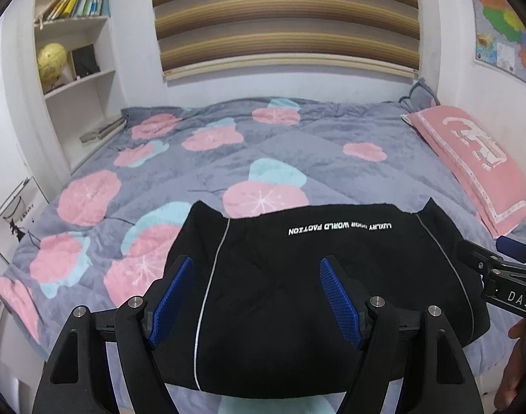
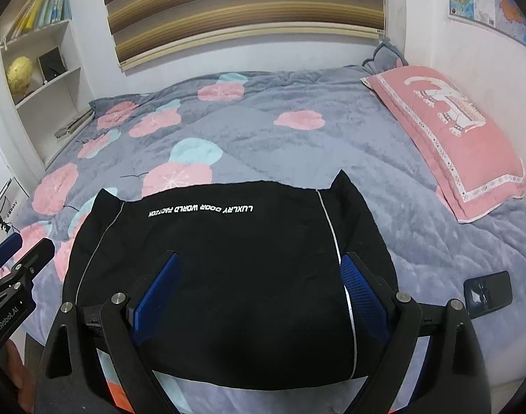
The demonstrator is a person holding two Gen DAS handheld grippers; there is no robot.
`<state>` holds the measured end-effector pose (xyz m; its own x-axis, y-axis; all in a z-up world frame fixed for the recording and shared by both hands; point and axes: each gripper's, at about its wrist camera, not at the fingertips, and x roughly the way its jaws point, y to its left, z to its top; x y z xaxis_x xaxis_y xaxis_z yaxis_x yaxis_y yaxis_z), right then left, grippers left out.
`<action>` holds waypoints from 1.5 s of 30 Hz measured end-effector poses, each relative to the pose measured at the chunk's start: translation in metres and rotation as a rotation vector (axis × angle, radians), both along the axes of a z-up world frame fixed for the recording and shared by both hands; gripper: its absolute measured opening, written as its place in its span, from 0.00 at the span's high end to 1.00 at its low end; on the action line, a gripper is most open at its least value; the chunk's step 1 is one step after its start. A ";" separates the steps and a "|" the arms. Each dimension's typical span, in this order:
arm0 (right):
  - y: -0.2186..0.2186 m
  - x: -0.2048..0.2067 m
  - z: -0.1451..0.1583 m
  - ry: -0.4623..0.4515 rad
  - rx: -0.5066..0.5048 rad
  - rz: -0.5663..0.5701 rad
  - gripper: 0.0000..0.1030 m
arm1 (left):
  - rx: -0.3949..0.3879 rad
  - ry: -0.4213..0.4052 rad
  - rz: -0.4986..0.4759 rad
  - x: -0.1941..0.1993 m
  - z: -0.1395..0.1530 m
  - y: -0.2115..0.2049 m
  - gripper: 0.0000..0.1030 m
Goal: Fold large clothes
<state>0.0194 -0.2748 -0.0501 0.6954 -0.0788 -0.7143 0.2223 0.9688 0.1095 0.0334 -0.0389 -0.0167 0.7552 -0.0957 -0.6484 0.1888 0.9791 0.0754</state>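
Observation:
A black garment lies folded on the bed, with thin white piping down both sides and white lettering near its far edge. My left gripper hovers open over its left half; nothing is between the blue pads. In the right wrist view the same garment fills the foreground. My right gripper stands wide open over its right half, one pad near the right piping line. Neither gripper holds any cloth.
A grey quilt with pink and blue flowers covers the bed. A pink pillow lies at the right. A dark phone rests on the quilt right of the garment. A white bookshelf stands at the left wall.

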 end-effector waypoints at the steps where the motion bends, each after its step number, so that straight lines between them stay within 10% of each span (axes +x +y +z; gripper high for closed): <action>1: -0.001 0.001 -0.001 0.004 0.002 0.001 0.08 | 0.001 0.001 0.001 0.000 -0.001 0.000 0.25; 45: 0.005 0.008 -0.024 0.070 0.036 0.017 0.08 | 0.004 0.040 -0.016 0.003 -0.012 -0.004 0.25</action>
<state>0.0277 -0.2695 -0.0741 0.6445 -0.0408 -0.7635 0.2145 0.9681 0.1294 0.0367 -0.0429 -0.0290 0.7271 -0.1052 -0.6785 0.2074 0.9757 0.0710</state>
